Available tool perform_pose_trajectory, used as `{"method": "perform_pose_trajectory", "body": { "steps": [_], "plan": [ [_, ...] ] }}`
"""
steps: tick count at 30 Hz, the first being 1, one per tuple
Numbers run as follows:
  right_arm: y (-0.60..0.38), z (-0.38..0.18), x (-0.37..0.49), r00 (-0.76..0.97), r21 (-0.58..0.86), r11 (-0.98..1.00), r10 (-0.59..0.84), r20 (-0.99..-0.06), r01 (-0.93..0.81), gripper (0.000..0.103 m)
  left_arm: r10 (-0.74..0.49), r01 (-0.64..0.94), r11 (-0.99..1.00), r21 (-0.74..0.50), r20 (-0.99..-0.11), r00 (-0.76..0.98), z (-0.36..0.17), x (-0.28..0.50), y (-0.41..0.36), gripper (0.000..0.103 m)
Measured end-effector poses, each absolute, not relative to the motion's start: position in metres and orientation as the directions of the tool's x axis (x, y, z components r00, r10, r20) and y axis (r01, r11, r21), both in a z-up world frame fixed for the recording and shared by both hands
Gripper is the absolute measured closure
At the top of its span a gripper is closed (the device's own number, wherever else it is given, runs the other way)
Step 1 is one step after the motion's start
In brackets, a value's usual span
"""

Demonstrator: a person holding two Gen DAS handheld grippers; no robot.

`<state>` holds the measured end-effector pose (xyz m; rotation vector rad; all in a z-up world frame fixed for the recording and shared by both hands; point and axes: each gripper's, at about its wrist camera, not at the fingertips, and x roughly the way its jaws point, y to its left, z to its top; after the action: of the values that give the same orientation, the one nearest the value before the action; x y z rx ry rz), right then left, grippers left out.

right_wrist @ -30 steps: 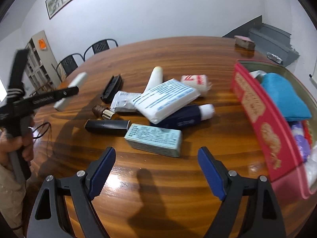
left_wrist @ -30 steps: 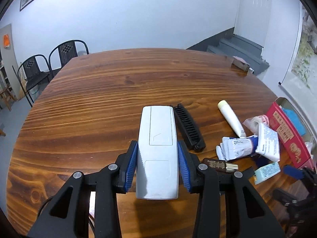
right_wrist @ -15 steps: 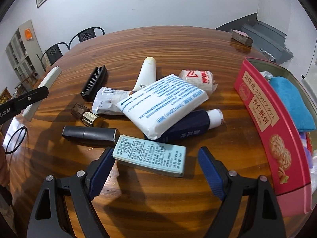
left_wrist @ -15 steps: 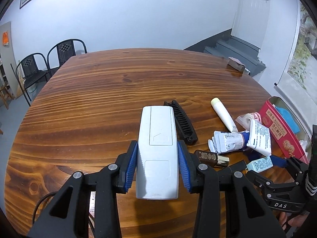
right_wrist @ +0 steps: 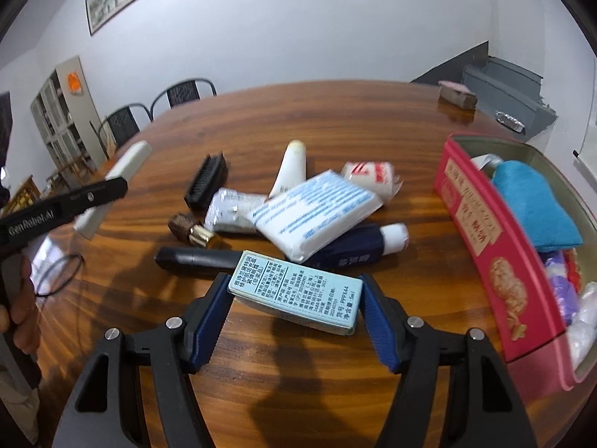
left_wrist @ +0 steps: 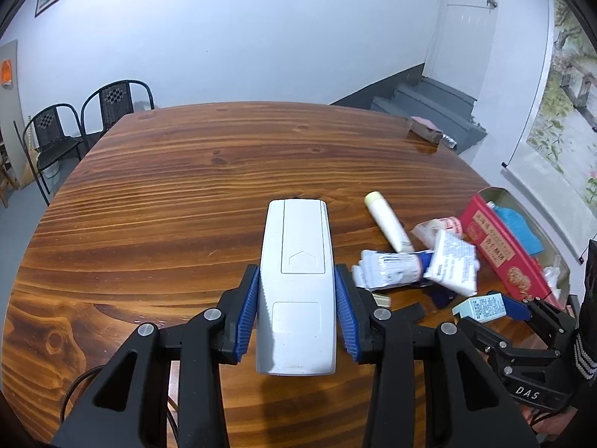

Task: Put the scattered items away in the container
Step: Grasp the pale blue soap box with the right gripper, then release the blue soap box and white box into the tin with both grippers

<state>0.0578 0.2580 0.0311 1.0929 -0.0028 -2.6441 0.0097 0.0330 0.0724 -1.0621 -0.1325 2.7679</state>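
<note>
My left gripper (left_wrist: 297, 308) is shut on a white remote control (left_wrist: 296, 280) and holds it above the wooden table (left_wrist: 186, 201). My right gripper (right_wrist: 296, 313) is shut on a light blue box (right_wrist: 296, 291), lifted a little off the table. The same box (left_wrist: 481, 308) shows in the left wrist view. The red tin container (right_wrist: 496, 257) stands at the right with a blue cloth (right_wrist: 533, 205) inside. The remote (right_wrist: 115, 183) and left gripper also show at the left of the right wrist view.
A pile lies mid-table: white tissue pack (right_wrist: 315, 212), navy tube (right_wrist: 354, 250), cream tube (right_wrist: 291, 168), black comb (right_wrist: 207, 181), black tube (right_wrist: 197, 257), small brown bottle (right_wrist: 190, 229), red-white packet (right_wrist: 369, 173). A small block (right_wrist: 457, 95) sits far back. Chairs stand beyond the table.
My right gripper has moved forward and shut on the light blue box, lifting it. My left gripper still holds the remote and has swung rightward toward the pile.
</note>
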Motion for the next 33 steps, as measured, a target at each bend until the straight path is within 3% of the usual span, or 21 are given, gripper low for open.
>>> {"method": "perform_pose_trajectory", "body": {
  "steps": [18, 33],
  "plan": [
    [0.350, 0.072, 0.078, -0.827, 0.159, -0.986, -0.122, -0.549, 0.040, 0.031, 0.286, -0.224, -0.958, -0.178, -0.649, -0.705, 0.077, 0.026, 0.090, 0.061],
    [0.481, 0.081, 0.087, -0.826, 0.113, -0.972, 0.109, -0.554, -0.205, 0.030, 0.342, -0.320, -0.934, -0.158, -0.650, -0.678, 0.090, 0.035, 0.152, 0.061]
  ]
}}
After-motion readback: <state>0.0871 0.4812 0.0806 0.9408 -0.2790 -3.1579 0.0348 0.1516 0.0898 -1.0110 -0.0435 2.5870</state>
